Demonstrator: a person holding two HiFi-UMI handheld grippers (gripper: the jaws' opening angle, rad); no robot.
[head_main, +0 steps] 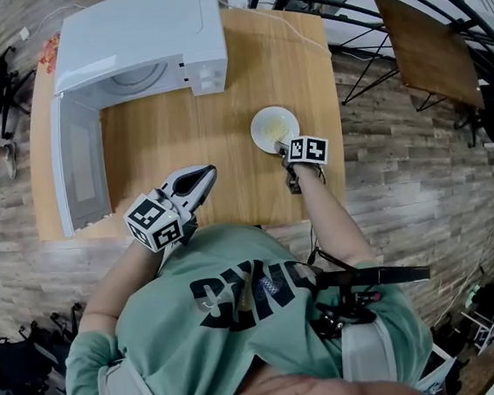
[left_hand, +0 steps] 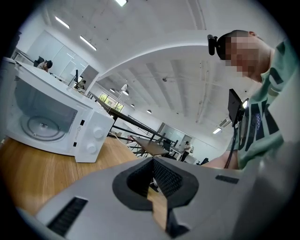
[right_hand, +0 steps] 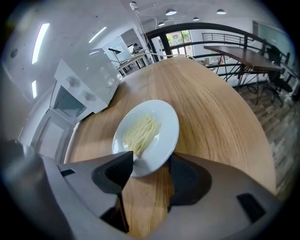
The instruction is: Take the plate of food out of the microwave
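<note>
As I am judging it, the main risk is lying with the right gripper (right_hand: pixel 152 161). Its jaws are standing spread around the near rim of the plate of noodles (right_hand: pixel 147 133), so a careless pull or tilt could catch that rim, drag the plate and spill the noodles (right_hand: pixel 139 131) on the wooden table (right_hand: pixel 211 108). The plate is resting flat on the table, outside the white microwave (head_main: pixel 138 37), whose door (head_main: pixel 78 175) is hanging open. Its near edge is sitting between the two jaws and is not being pinched. The left gripper (head_main: pixel 209 172), with jaws pressed together on nothing, is hovering well apart from the plate.
</note>
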